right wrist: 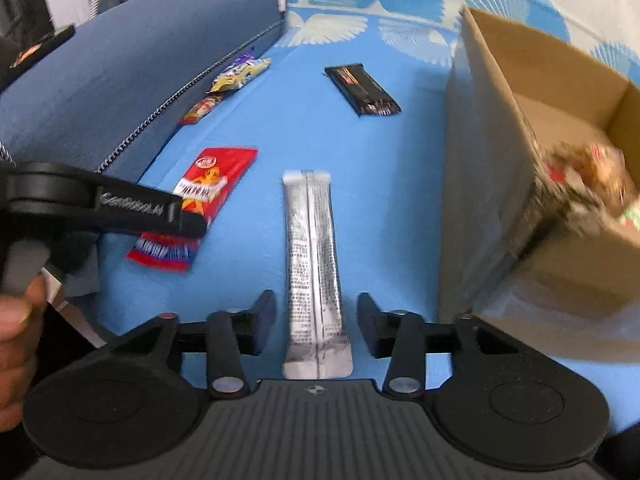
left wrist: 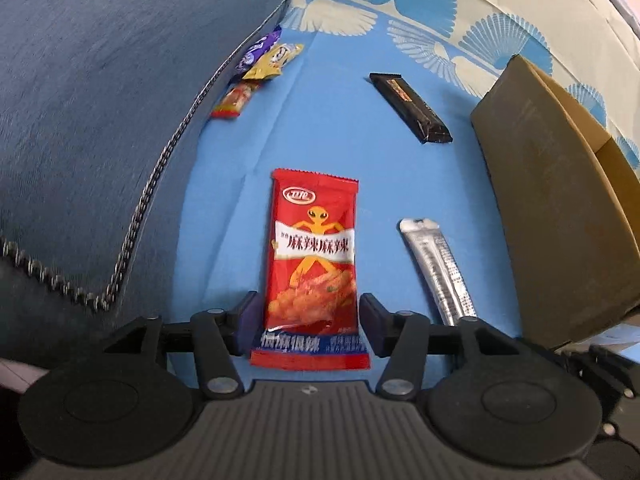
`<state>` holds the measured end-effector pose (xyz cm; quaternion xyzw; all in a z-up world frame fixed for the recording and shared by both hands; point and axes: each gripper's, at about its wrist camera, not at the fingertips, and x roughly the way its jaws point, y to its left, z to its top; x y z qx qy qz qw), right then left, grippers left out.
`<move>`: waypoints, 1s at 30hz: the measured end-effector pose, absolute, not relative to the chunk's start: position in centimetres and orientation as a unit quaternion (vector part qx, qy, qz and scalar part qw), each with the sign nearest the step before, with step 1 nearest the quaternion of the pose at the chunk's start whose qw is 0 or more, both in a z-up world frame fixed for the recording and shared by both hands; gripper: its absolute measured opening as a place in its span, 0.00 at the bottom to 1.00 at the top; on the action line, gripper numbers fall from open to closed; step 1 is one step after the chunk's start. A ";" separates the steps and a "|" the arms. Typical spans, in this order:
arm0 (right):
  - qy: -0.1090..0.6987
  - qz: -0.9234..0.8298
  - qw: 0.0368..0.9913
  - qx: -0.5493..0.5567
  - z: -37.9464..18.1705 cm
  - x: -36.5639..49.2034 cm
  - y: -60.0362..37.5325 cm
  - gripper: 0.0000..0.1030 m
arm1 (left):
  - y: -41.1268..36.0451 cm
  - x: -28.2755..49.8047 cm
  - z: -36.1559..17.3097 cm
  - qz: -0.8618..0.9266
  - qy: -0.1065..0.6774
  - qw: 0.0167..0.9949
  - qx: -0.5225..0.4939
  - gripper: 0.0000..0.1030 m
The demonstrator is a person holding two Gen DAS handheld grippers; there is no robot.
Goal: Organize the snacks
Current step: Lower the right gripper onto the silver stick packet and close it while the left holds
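Far left, by cushion: 3 small snacks not yet sorted. Purple packet (left wrist: 262,50), yellow packet (left wrist: 276,62) and small red packet (left wrist: 234,100) lie tucked vs the edge of the dark blue cushion (left wrist: 100,120), touching or overlapping each other.
Left gripper (left wrist: 307,320): released, jaws apart w/ a gap each side of the red snack bag (left wrist: 312,256). Bag lies flat on the blue sheet (left wrist: 224,200), its lower end btwn the pads, none pressing. Not gripped.
Centre back: black bar (left wrist: 410,106) lies alone on the sheet, well apart from both grippers. Untouched.
Right gripper (right wrist: 316,324): also released, jaws apart. Silver stick pack (right wrist: 316,264) lies seam up, lower end btwn the pads w/ clear gaps. Not gripped.
Right: cardboard box (right wrist: 540,240) stands open just beside the silver pack. Some wrapped snacks (right wrist: 592,176) already inside, blurred, count unclear.
Done: part only, a few items boxed, assuming the box is the goal.
Left: 6 items on the sheet. Red bag + silver pack look next in line, then black bar, then the cushion trio.
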<state>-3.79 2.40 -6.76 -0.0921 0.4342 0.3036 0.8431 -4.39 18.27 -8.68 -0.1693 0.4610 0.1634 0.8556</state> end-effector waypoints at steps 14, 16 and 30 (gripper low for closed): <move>0.397 0.304 0.858 -0.118 -9.0 -2.7 3.9 0.57 | 17.4 -3.4 -9.1 0.168 0.459 0.861 -0.140 0.75; 0.395 0.305 0.859 -0.114 -9.1 -2.6 3.9 0.57 | 17.4 -3.4 -9.1 0.168 0.459 0.861 -0.141 0.76; 0.383 0.334 0.852 -0.124 -7.9 -4.2 3.6 0.33 | 17.1 -3.0 -9.2 0.172 0.460 0.861 -0.134 0.78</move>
